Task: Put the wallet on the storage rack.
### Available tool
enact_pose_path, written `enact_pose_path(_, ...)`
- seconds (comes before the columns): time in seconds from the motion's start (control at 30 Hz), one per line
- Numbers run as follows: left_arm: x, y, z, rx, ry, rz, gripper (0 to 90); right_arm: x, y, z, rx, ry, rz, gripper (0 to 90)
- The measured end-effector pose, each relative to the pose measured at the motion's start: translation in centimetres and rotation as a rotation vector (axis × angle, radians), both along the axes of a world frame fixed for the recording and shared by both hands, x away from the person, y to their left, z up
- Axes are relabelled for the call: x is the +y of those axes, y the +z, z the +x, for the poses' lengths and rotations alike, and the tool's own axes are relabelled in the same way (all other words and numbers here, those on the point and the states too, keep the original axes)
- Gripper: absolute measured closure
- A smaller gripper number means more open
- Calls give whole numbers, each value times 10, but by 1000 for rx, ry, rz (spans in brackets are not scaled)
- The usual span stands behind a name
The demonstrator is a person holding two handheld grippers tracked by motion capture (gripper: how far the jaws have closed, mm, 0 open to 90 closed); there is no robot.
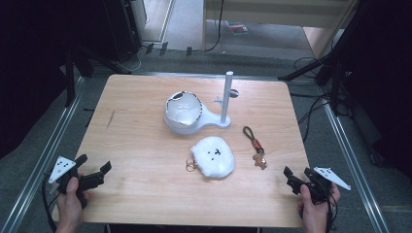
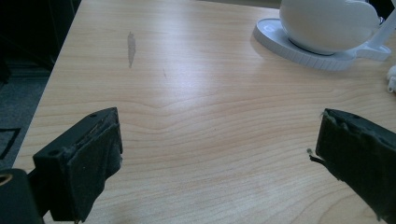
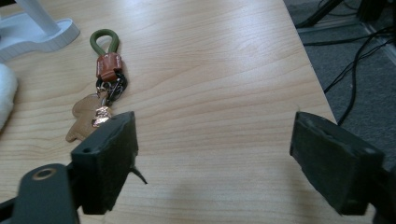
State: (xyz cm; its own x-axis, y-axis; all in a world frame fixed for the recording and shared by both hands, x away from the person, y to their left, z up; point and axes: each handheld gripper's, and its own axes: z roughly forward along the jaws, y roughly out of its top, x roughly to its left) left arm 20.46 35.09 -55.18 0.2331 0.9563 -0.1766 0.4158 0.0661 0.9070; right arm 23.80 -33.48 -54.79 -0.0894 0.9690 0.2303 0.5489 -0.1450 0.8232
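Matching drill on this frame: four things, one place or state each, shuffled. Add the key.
1. plush
2. keychain
3. stand
4. left gripper

a. open, near the table's left front corner
b. white, behind the plush, with an upright post
c. right of the plush, green loop
d. table middle, gold ring at its left

Pairs: 1-d, 2-c, 3-b, 4-a
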Motion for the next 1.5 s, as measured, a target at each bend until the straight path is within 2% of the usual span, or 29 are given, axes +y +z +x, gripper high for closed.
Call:
enact_pose_path(0.13,0,0,0,0,1,-2,13,5,3,0,-2,21,-27,183)
enact_pose_path(0.2,0,0,0,0,1,-3,14,7,6,-1,-8,38,-10,194)
enact_pose_path(0.33,0,0,1,4,-1,-3,14,16,13,-1,-22,66,-28,210)
enact_pose_path(0.4,0,0,2,12,-4,0,47,27,21,-2,-27,99,-51,251)
enact_pose_path(0.6,0,0,2,13,-9,2,48,51,34,-3,-24,159,-79,236)
enact_pose_path(0.67,0,0,2,14,-9,2,48,55,35,-2,-14,163,-75,224)
enact_pose_path(0.77,-1,0,2,13,-10,2,48,65,39,0,18,199,-79,209)
enact_pose_path(0.83,-1,0,2,13,-9,3,48,77,43,0,48,244,-108,155)
enact_pose_path(0.87,-1,0,2,12,-10,2,48,77,43,0,48,244,-108,155)
enact_pose_path(1.0,0,0,2,13,-11,1,48,97,48,0,82,309,-174,140)
enact_pose_path(1.07,0,0,2,13,-11,1,48,101,49,0,89,319,-185,139)
enact_pose_path(1.1,-1,0,2,12,-11,2,50,109,51,0,111,349,-211,135)
enact_pose_path(1.2,-1,0,2,12,-10,4,54,117,53,1,130,378,-210,125)
enact_pose_path(1.23,-1,0,2,12,-11,4,54,121,54,2,137,392,-214,99)
enact_pose_path(1.27,-1,0,2,12,-11,4,55,128,55,4,150,421,-209,31)
enact_pose_path(1.33,-1,0,2,11,-11,4,55,131,56,5,160,433,-204,6)
enact_pose_path(1.4,-1,0,2,12,-11,4,55,142,55,9,188,470,-199,0)
enact_pose_path(1.5,-1,0,2,12,-12,4,55,150,53,12,210,485,-200,0)
